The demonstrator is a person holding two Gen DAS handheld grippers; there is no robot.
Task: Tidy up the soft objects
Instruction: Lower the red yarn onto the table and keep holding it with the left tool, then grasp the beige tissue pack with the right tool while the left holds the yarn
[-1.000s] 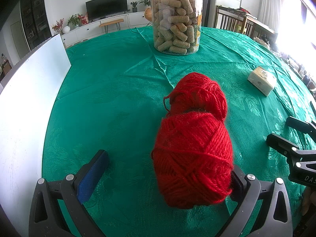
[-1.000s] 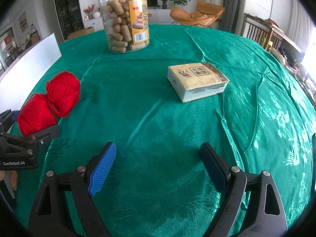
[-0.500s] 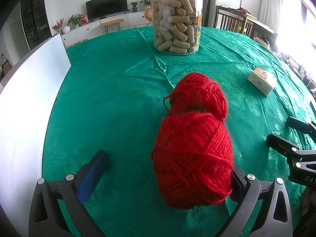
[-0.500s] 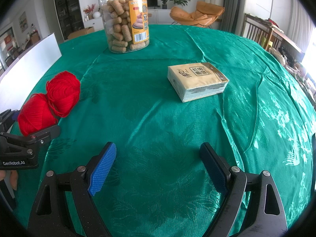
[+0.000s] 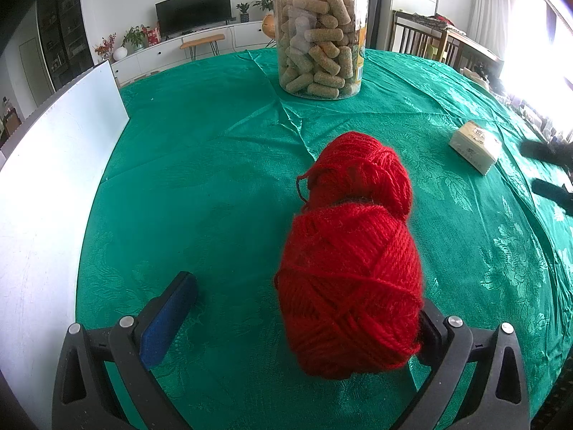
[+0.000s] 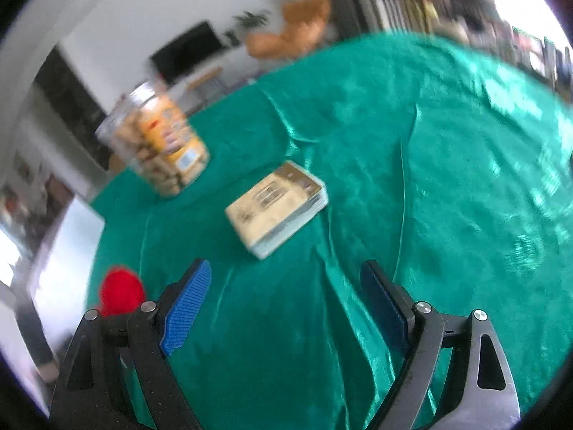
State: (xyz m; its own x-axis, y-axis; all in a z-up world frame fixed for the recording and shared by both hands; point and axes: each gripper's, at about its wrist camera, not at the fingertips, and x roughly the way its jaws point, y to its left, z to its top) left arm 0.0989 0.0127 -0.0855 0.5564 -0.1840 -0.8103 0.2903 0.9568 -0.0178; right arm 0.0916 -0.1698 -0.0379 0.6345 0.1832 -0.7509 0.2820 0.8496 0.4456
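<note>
Right hand-held gripper (image 6: 286,297) lifted, spread, two yarn balls (image 5: 352,279), one tissue pack (image 6: 277,208)

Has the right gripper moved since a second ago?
Yes. The right gripper has swung and tilted: the tissue pack now sits nearer and lower, the view blurred.

Bare green tablecloth (image 5: 215,165) lies open between the white board (image 5: 43,186) at the left edge and two red yarn balls (image 5: 352,251). A clear jar of snack sticks (image 5: 319,32) blocks the far side; a tissue pack (image 6: 277,208) sits right.
</note>
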